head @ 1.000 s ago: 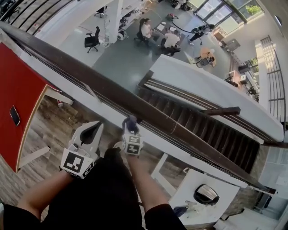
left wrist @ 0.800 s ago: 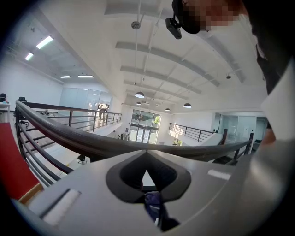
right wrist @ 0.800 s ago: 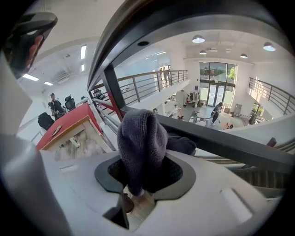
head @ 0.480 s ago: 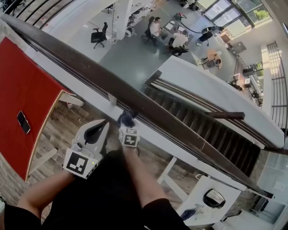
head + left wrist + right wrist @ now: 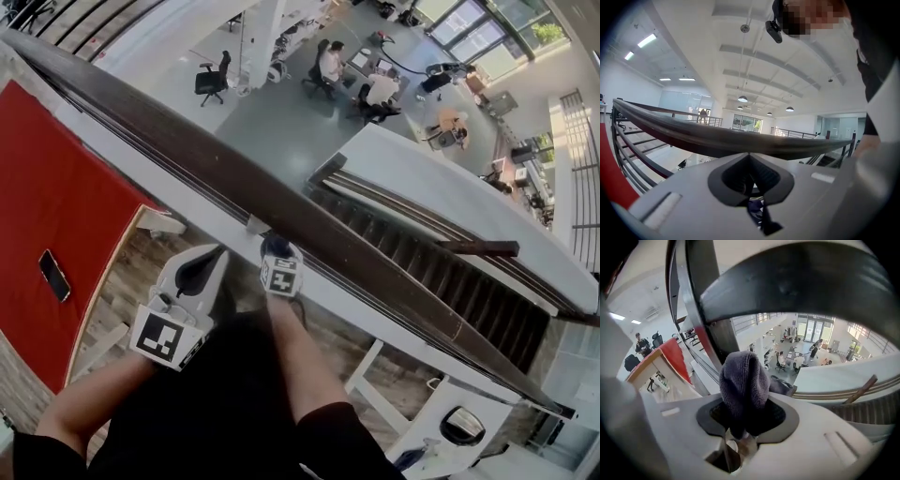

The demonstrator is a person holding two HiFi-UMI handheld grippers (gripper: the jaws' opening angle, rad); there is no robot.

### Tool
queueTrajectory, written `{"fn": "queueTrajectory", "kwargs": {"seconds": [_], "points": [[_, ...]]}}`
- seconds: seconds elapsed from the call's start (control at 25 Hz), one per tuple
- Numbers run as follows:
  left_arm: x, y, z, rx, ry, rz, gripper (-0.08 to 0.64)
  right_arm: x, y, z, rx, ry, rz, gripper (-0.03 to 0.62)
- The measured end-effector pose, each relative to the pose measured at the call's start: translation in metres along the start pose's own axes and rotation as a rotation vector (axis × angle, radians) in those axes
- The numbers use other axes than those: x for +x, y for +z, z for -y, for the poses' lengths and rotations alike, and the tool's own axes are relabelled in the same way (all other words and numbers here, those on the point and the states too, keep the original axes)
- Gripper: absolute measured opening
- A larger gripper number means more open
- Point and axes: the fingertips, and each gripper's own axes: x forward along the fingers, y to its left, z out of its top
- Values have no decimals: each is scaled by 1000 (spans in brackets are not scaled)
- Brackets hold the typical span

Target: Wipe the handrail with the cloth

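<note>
The right hand-held gripper (image 5: 743,425) clenches a bunched grey-purple cloth (image 5: 744,383) at frame centre, right at the near edge of the dark handrail (image 5: 169,141), which runs diagonally from upper left to lower right. The left hand-held gripper (image 5: 749,157), jaws closed and empty, hovers just left of it.

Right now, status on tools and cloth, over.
Right tool shut on cloth, at the handrail. Left tool shut, empty. Nothing in the way.

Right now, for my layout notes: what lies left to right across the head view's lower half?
Black phone on the red tabletop → white left gripper → right gripper shut on the dark purple knitted cloth → white table.
</note>
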Motion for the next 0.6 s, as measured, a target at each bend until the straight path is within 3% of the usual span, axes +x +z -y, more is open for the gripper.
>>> {"fn": "queueTrajectory", "kwargs": {"seconds": [0.16,0.6], "points": [[3,3,-5,1,-19,18,0,18,-7,2,24,-10,-27,126],[9,-3,9,-6,-48,-31,0,16,-15,23,44,-33,-47,129]]}}
